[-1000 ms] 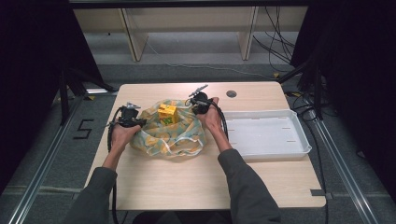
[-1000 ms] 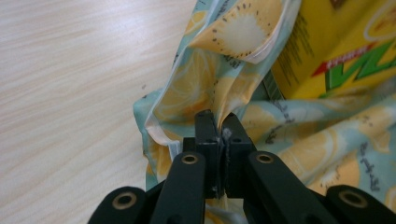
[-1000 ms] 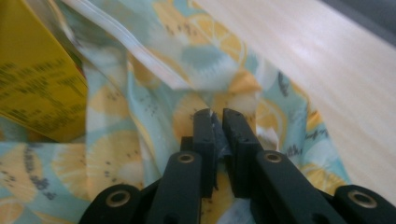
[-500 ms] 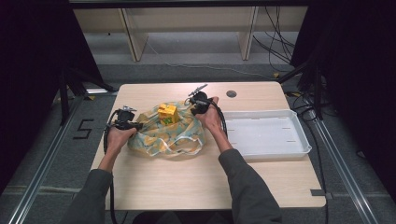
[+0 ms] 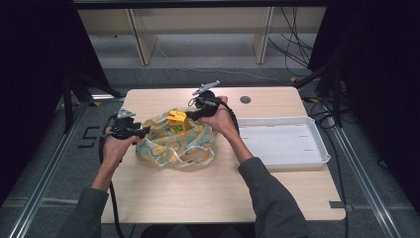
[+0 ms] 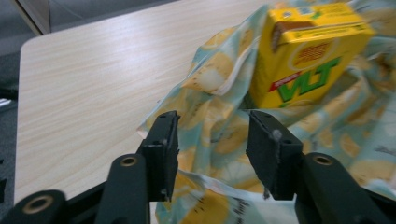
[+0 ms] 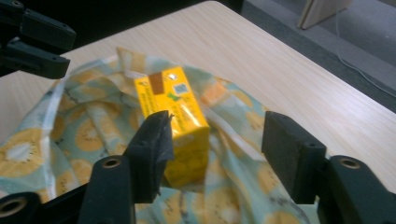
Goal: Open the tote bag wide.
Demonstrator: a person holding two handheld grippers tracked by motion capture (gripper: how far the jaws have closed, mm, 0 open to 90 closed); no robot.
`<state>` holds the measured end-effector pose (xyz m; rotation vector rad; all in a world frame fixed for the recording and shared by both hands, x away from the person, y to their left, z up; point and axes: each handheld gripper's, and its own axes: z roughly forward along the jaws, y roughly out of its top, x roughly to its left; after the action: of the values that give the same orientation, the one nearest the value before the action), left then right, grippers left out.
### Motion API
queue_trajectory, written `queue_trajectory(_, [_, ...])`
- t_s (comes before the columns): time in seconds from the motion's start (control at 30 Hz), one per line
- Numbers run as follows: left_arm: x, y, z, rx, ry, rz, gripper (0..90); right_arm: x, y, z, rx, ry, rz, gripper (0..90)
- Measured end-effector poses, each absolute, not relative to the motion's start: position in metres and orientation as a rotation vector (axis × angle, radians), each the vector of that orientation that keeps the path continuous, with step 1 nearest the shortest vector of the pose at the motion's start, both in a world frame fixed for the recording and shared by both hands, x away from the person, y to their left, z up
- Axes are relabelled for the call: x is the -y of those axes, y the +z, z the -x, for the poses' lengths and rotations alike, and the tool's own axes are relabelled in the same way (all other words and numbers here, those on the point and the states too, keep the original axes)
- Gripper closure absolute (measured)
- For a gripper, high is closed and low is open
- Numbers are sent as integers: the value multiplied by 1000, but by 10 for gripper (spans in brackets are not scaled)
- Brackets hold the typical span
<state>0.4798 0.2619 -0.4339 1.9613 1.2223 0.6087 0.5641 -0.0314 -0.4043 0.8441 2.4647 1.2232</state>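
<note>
The left gripper (image 6: 212,140) is hovering with its jaws standing apart, having just been opening, and nothing is being pinched between them. Directly beyond its fingertips (image 6: 161,140) the printed bag (image 6: 219,135) is lying slack on the table (image 6: 84,79), its nearest fold showing through the gap. Farther past the right-hand finger, the yellow drink carton (image 6: 308,56) is standing upright inside the bag.

The right gripper (image 7: 215,140) is also holding its jaws wide, having just been opening, with nothing gripped. The carton is sitting just beyond its left-hand finger (image 7: 154,140), partly behind it, with the bag spreading under and past both fingers. In the high view, the two grippers are flanking the bag, and a white tray (image 5: 317,158) is lying behind the right hand (image 5: 223,121), well apart.
</note>
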Motion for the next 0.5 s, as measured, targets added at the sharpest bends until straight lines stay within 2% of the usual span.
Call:
queue_trajectory(0.2, [-251, -429, -443, -1148, 601, -1981, 429, 17, -410, -566, -2505, 1240, -773, 349])
queue_trajectory(0.27, [-249, -430, -433, -1124, 598, -2031, 411, 13, -409, -566, -2524, 1232, -766, 335])
queue_trajectory(0.5, [-233, -439, -397, -1082, 561, -1975, 381, 5, -415, -570, -2545, 1217, -764, 289])
